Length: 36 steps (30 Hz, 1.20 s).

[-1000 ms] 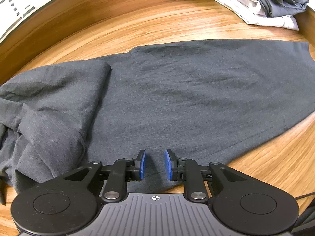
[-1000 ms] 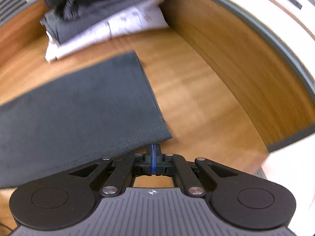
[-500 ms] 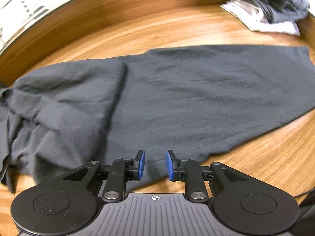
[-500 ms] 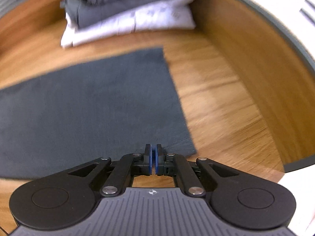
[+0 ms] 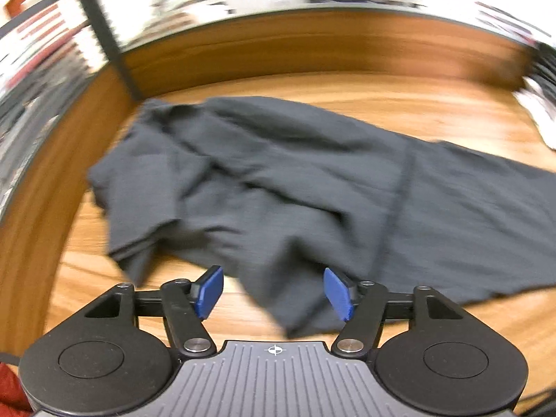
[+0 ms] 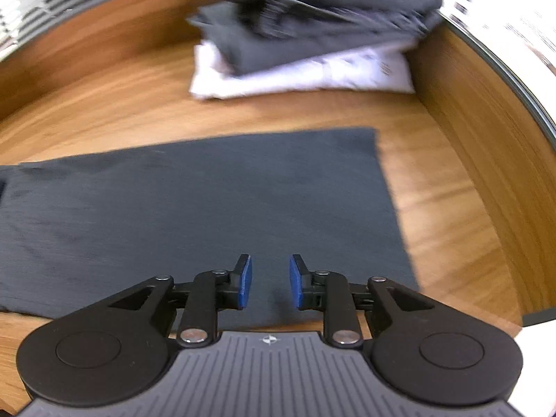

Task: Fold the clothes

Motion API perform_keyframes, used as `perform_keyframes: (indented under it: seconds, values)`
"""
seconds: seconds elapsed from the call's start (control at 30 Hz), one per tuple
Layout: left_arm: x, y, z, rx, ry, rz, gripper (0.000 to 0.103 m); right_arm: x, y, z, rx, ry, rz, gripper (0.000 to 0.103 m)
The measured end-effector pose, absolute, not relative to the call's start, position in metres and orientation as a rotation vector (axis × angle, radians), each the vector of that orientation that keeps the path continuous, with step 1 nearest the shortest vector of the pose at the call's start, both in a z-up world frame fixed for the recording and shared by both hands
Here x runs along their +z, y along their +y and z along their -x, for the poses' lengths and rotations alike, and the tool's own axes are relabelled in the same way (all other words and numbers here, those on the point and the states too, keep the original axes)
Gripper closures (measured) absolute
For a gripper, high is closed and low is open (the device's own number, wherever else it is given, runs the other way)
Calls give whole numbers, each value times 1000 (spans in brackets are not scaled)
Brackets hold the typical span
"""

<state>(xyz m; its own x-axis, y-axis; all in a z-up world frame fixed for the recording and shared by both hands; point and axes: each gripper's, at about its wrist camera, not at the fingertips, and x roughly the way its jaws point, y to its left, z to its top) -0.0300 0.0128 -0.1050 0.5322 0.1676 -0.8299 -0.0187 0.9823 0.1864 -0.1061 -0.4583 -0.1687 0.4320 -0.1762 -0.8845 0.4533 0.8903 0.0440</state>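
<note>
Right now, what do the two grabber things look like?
Both look alike. The left gripper and the right gripper are black, with bright blue pads on the fingers, silver bolts, two round black discs, and a ribbed grey body marked with a small white crosshair.

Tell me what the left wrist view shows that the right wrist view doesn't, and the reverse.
Only the left wrist view: the shirt's rumpled, bunched end and the left gripper, jaws opening with nothing pinched between them. Only the right wrist view: the shirt's flat, squared end, the right gripper, jaws opening above the cloth, and the pile of folded clothes seen whole. Both: the same dark shirt on the wooden table.
</note>
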Motion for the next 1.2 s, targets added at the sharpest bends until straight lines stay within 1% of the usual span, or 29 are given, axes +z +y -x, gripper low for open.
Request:
perform_keyframes:
  seconds: [0.03,0.17,0.3,0.37,0.43,0.53,0.6,0.7,0.73,0.77,0.8,0.83,0.87,0.9,0.93,0.97,1.2]
  values:
    - [-105,25,28,128,1005,-160,34,-166,-450,100,-386,1050,-296,70]
    - [-108,67,19,168,1008,-164,31,-153,-407,73,-326,1034,-298,68]
    - [-116,99,8,182,1009,-180,29,-142,-359,47,-261,1022,-280,59]
    - [-120,113,2,187,1009,-187,29,-139,-337,36,-236,1019,-269,59]
    - [-124,117,-7,159,1004,-201,28,-137,-315,27,-218,1019,-260,59]
    - [-130,122,-19,106,994,-225,25,-136,-287,19,-203,1021,-255,58]
    - [-136,117,-24,57,972,-288,23,-135,-274,16,-200,1025,-254,56]
    - [-146,111,-33,7,960,-366,24,-136,-257,16,-203,1032,-252,56]
    - [-148,110,-35,0,956,-376,25,-136,-254,17,-208,1033,-253,56]
    - [-149,110,-38,-4,953,-381,35,-137,-250,18,-213,1033,-254,56]
    - [-150,112,-40,-6,950,-381,49,-137,-248,19,-218,1035,-254,56]
    - [-150,113,-41,-11,951,-374,58,-137,-247,21,-225,1037,-257,55]
    - [-149,115,-42,-15,947,-365,78,-138,-245,23,-232,1038,-262,55]
    - [-148,116,-41,-14,932,-359,86,-139,-246,25,-238,1039,-265,55]
    - [-146,117,-39,-11,911,-357,89,-139,-246,27,-247,1040,-270,55]
    - [-144,118,-38,-8,890,-355,94,-140,-247,29,-254,1042,-273,55]
    - [-106,104,-26,-121,776,-340,95,-138,-251,36,-276,1041,-276,55]
